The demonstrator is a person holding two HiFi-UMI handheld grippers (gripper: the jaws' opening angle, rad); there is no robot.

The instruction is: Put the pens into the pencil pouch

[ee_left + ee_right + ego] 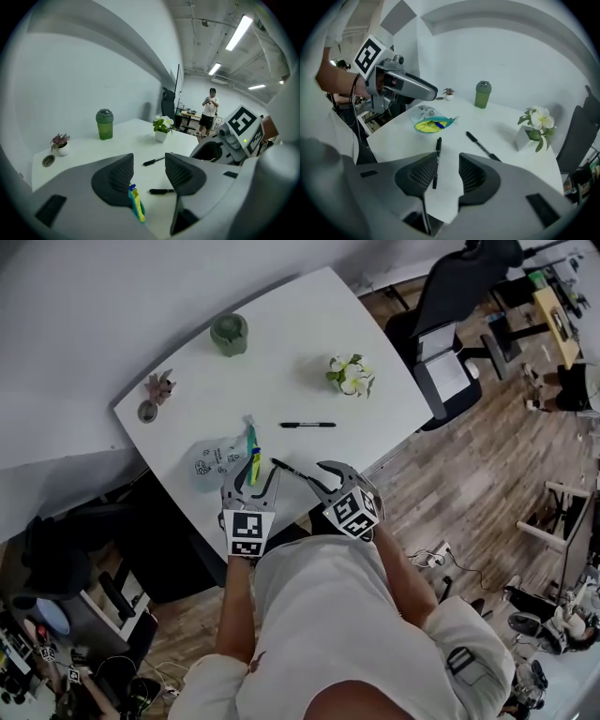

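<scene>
Evidently early going. Shows the right claw (448, 161) partly open and gripping nothing, hanging just over the near black pen (438, 145), with that pen lying flat on the tabletop (501, 124) and running up through the gap close beside one jaw, not pinched. Shows the left claw (149, 159) likewise partly open and empty, tilted down near the mouth of the pencil pouch (136, 203) without holding it. Places the pouch by the tabletop's near edge, mouth gaping, yellow lining on view, with a blue item (439, 124) sitting in the opening: perhaps a pen already stowed, perhaps part of the pouch, too small to tell. Leaves a second black pen (479, 142) farther out, well apart from the pouch, toward the potted white flowers (536, 123). Counts two pens as outstanding and at most one as done. Reads the step in hand as the pick-up of the near pen, with the left claw probably there to steady or spread the pouch. Calls next for closing on the thin barrel without skidding it, then carrying it across to the opening, then the same for the far pen. Leaves aside the green bottle (483, 94) and small plant (449, 93) at the back as no part of the job.
</scene>
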